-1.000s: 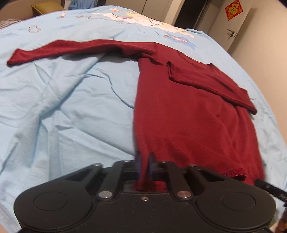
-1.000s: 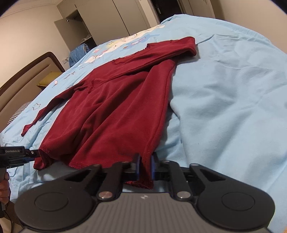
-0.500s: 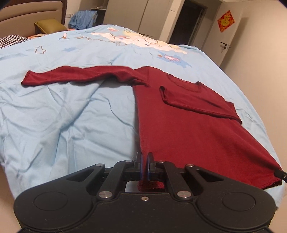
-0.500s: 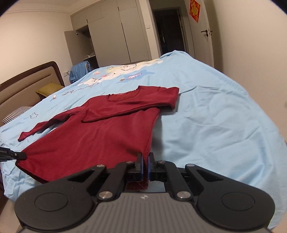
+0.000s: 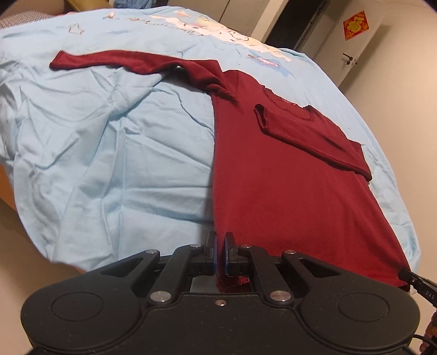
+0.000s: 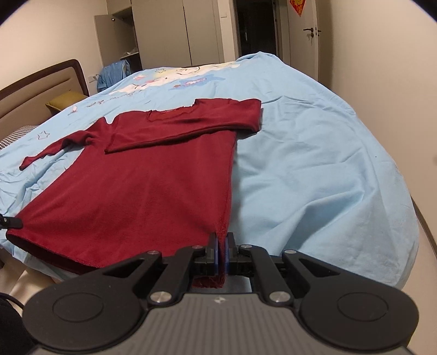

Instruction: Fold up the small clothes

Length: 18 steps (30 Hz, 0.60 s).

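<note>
Both tools are clamped onto the bottom hem of a dark red long-sleeved top (image 5: 286, 185). Seen from its own camera, the left tool (image 5: 220, 243) has its blue-padded fingers (image 5: 215, 254) pressed together on the hem's left corner, a scrap of red fabric bunched behind them. At that view's lower right edge the tip of the right tool (image 5: 409, 277) bites the opposite corner; white lettering on it reads "DAS", the rest cut off.

From the right wrist camera, the right tool (image 6: 221, 243) pinches the hem at the side seam, fabric tucked between its closed pads, and the left tool (image 6: 12, 221) shows only as a black tip at the far left edge, touching the other corner.

Between the two grips the hem is stretched taut near the foot of the bed (image 6: 314, 163), which wears a pale blue sheet with a cartoon print further up. One sleeve (image 5: 314, 139) is folded across the chest; the other sleeve (image 5: 114, 58) lies stretched out sideways on the sheet.

On the door (image 5: 352, 49) hangs a red square decoration (image 5: 355, 24) bearing a gold character, too blurred to read.
</note>
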Each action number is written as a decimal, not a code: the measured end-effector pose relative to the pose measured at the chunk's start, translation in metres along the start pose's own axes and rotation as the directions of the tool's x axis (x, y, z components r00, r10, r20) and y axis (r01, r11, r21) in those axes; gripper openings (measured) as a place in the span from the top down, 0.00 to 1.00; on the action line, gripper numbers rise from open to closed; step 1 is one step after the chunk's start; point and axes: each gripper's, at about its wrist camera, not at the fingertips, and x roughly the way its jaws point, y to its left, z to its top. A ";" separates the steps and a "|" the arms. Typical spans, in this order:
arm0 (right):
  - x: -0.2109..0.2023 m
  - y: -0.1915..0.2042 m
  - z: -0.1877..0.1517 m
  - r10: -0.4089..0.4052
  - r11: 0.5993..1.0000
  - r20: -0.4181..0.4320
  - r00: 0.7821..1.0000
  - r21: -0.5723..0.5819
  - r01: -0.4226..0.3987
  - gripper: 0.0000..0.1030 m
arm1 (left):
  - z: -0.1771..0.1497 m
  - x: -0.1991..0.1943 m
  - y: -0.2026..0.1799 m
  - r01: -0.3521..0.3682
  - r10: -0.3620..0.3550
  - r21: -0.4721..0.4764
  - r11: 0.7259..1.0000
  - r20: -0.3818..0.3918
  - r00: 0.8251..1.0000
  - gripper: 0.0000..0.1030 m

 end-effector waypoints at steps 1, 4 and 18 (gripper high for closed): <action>0.002 0.002 0.000 -0.005 1.000 -0.006 1.000 -0.009 0.005 0.95 | 0.000 0.002 0.000 0.002 -0.002 0.007 1.000 -0.004 1.000 0.95; 0.007 0.004 -0.005 -0.028 0.999 -0.023 0.999 -0.043 0.027 0.95 | -0.002 0.006 0.003 0.002 -0.002 0.004 1.000 -0.019 1.000 0.92; 0.018 0.004 0.008 -0.041 0.999 -0.005 0.999 -0.022 0.041 0.35 | 0.036 0.012 0.060 -0.128 0.140 -0.149 0.981 0.073 0.988 0.31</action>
